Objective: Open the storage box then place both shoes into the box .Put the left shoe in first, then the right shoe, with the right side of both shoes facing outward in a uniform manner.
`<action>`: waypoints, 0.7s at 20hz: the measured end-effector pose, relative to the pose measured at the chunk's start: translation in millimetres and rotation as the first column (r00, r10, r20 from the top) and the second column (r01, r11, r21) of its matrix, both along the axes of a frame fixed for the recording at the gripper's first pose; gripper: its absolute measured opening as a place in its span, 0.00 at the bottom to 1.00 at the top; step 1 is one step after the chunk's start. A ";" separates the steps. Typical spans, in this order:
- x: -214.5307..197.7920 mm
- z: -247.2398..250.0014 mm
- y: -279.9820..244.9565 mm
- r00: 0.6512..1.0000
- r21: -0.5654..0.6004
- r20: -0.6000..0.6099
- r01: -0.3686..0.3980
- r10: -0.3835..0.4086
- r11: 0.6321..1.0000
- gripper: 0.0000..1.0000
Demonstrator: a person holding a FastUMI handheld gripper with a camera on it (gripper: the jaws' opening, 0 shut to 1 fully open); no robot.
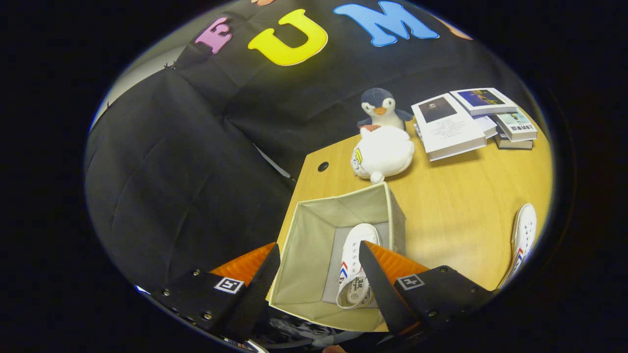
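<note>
Lying in the box [314, 230], one shoe [354, 255] sits between the parted tongs [319, 255]

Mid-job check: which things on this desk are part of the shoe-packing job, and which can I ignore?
Job:
storage box, open
shoe in the box, between the fingers
second shoe, on the desk beyond the box
gripper, open over the box, holding nothing

Ignore:
penguin toy
white plush
books
</note>
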State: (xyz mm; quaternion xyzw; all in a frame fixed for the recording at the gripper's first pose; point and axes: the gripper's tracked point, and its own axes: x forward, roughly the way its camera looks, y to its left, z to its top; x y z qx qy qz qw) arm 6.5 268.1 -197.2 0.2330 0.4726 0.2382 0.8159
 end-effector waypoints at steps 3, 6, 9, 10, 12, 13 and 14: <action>5.6 7.9 -37.9 0.999 -0.024 0.036 0.028 -0.027 0.999 0.98; 7.4 10.0 -77.7 0.997 -0.053 0.044 0.065 -0.063 0.996 0.98; 8.3 11.4 -115.4 0.994 -0.089 0.054 0.095 -0.090 0.992 0.97; 7.4 10.5 -127.7 0.994 -0.104 0.057 0.101 -0.096 0.989 0.97; 5.1 8.0 -152.2 0.992 -0.137 0.060 0.118 -0.111 0.984 0.98; 4.0 6.4 -164.0 0.991 -0.147 0.058 0.128 -0.120 0.981 0.98; 2.1 5.8 -173.7 0.990 -0.152 0.056 0.136 -0.129 0.979 0.98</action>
